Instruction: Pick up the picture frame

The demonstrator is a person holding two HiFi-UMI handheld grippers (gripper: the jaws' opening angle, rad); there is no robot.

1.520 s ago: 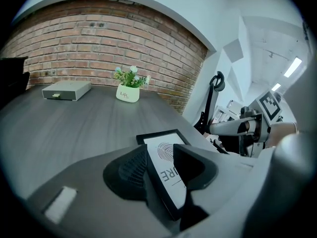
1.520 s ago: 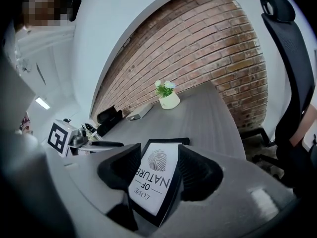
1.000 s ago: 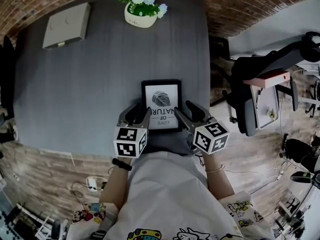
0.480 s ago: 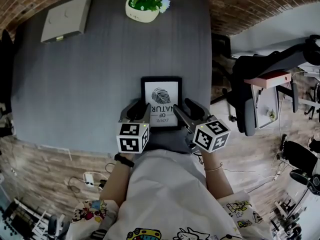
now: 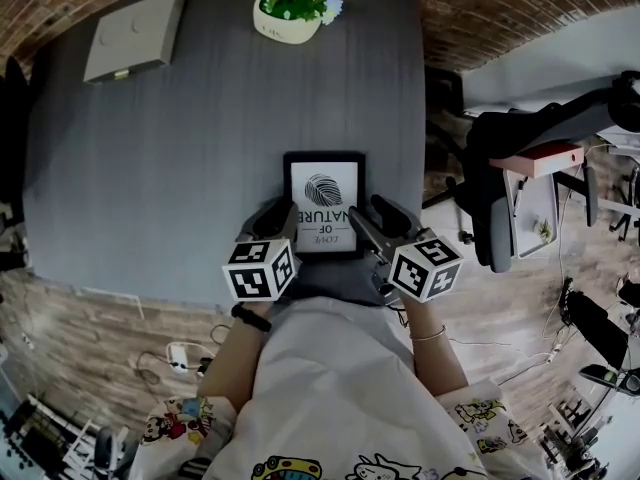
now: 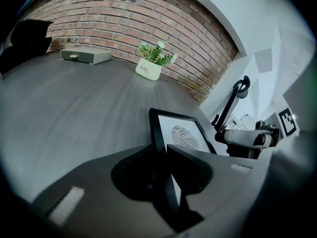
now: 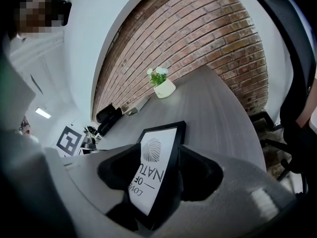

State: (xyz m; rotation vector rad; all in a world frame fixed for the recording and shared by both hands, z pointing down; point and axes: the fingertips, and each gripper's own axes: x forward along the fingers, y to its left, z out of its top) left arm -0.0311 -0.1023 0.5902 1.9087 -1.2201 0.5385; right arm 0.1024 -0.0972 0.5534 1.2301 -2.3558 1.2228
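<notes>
Seen from the head, the picture frame (image 5: 322, 203) lies on the grey table (image 5: 180, 168) close to its 6 o'clock edge. A flower pot (image 5: 287, 18) sits at 12 o'clock, a flat grey box (image 5: 132, 36) at 10 o'clock, and an office chair (image 5: 492, 138) stands off the table at 3 o'clock. That view shows both marker cubes from above but hardly shows the jaws.

The gripper views do. The left gripper (image 6: 159, 150) has just been closing its jaws, and they pinch the frame's left rail. The right gripper (image 7: 159, 147) is clamped on the right rail, with one jaw over the glass and the other against the outer edge.

Of these two views, only the right one shows the lettering under the leaf print (the head view has it upside down). The left one shows the leaf alone, plus the other gripper at 3 o'clock.
</notes>
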